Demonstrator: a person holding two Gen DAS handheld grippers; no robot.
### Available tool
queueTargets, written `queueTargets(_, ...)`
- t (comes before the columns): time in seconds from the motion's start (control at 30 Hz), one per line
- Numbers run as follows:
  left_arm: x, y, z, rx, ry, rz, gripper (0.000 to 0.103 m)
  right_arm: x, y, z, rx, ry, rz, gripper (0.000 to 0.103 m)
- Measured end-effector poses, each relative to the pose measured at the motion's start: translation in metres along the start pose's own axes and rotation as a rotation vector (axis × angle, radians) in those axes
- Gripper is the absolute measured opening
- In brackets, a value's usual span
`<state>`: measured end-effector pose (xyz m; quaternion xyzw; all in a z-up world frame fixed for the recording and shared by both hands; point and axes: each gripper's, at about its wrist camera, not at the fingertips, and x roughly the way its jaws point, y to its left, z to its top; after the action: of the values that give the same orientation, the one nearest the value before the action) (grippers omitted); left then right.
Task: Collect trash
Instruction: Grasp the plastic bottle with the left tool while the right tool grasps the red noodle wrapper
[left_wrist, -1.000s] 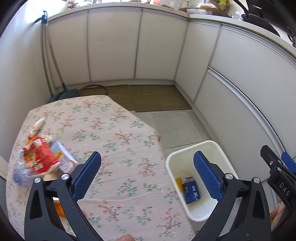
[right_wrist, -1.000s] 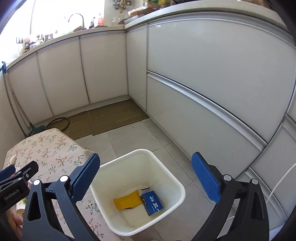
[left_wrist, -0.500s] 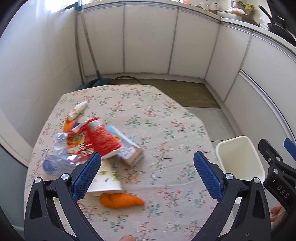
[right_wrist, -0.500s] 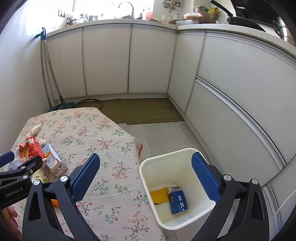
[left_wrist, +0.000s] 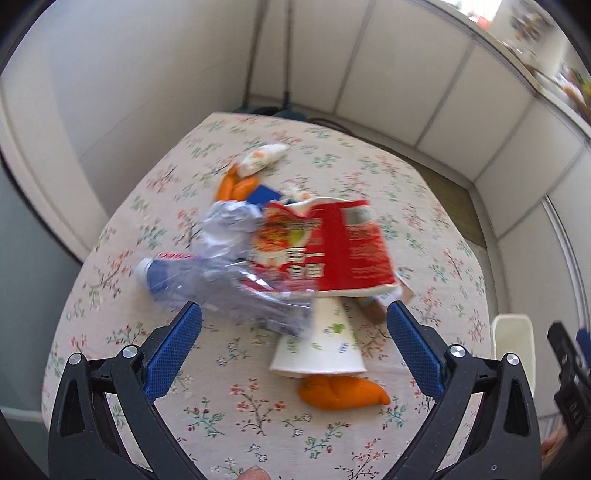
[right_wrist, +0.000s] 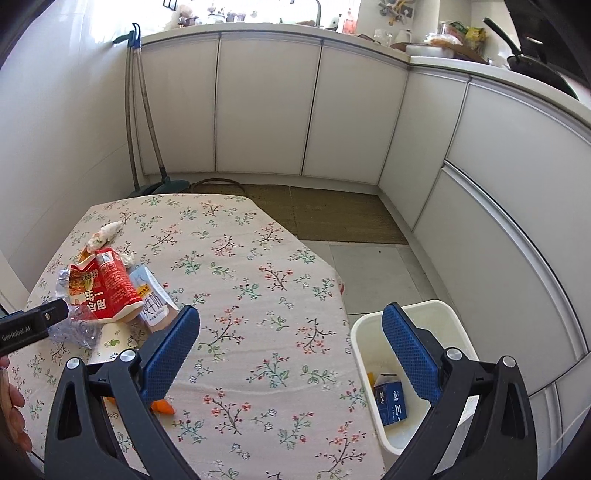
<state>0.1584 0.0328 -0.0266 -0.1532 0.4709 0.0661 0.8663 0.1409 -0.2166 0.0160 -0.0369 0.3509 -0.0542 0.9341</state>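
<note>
Directly ahead of the left tool (left_wrist: 293, 339), whose blue pads are spread wide with nothing between them, lies a heap of trash on the floral-clothed bench (left_wrist: 258, 424). Crushed clear plastic bottle (left_wrist: 225, 284): just beyond the left pad, lying on its side. Red noodle cup (left_wrist: 332, 247): beyond the gap between the pads, tipped over, overlapping the bottle and resting on a white paper cup (left_wrist: 321, 347). Orange peel (left_wrist: 343, 393): nearest the tool, touching the paper cup's rim. Farther off, a second orange scrap (left_wrist: 232, 184) and a small white wrapper (left_wrist: 262, 157). The view is motion-blurred, so finer detail in the heap cannot be read.

Right tool (right_wrist: 291, 339): pads likewise spread apart, holding nothing, poised over the bench's near edge. The heap sits to its left, where a milk carton (right_wrist: 153, 295) shows beside the red cup. White bin (right_wrist: 369, 339): on the floor to the tool's right, just beside the bench edge, partly behind the right pad. Inside it, a blue box (right_wrist: 389, 400) and a yellow piece (right_wrist: 370, 377) at the bottom. White cabinets (right_wrist: 266, 110) line the far wall.
</note>
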Motion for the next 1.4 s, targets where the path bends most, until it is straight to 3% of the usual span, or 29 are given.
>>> queueTargets(0.33,0.057,0.094,0.010,-0.552,0.190,-0.148,0.095,0.019,0.039,-0.001,-0.021,0.073,0.085,0.096)
queueTargets(0.5,0.079,0.101,0.013,-0.667,0.224,-0.182,0.093,0.029,0.040,-0.002,-0.025,0.099,0.091,0.096)
queueTargets(0.63,0.090,0.093,0.012,-0.666,0.252,-0.169,0.086,0.038,0.037,0.000,-0.012,0.127,0.093,0.096)
queueTargets(0.73,0.095,0.095,0.008,-0.665,0.271,-0.186,0.073,0.046,0.036,0.001,0.001,0.145,0.102,0.096)
queueTargets(0.8,0.091,0.097,0.010,-0.628,0.259,-0.183,0.056,0.049,0.036,0.002,0.010,0.151,0.119,0.096)
queueTargets(0.87,0.085,0.099,0.009,-0.593,0.258,-0.182,0.053,0.053,0.038,0.003,0.014,0.159,0.148,0.096)
queueTargets(1.0,0.071,0.105,0.006,-0.550,0.257,-0.211,0.033,0.062,0.051,0.006,-0.016,0.164,0.212,0.096)
queueTargets(1.23,0.038,0.110,0.007,-0.407,0.177,-0.143,0.032,0.072,0.085,0.014,-0.114,0.131,0.305,0.096)
queueTargets(1.4,0.005,0.099,0.018,-0.277,0.081,-0.116,0.031,0.086,0.109,0.021,-0.163,0.127,0.418,0.096)
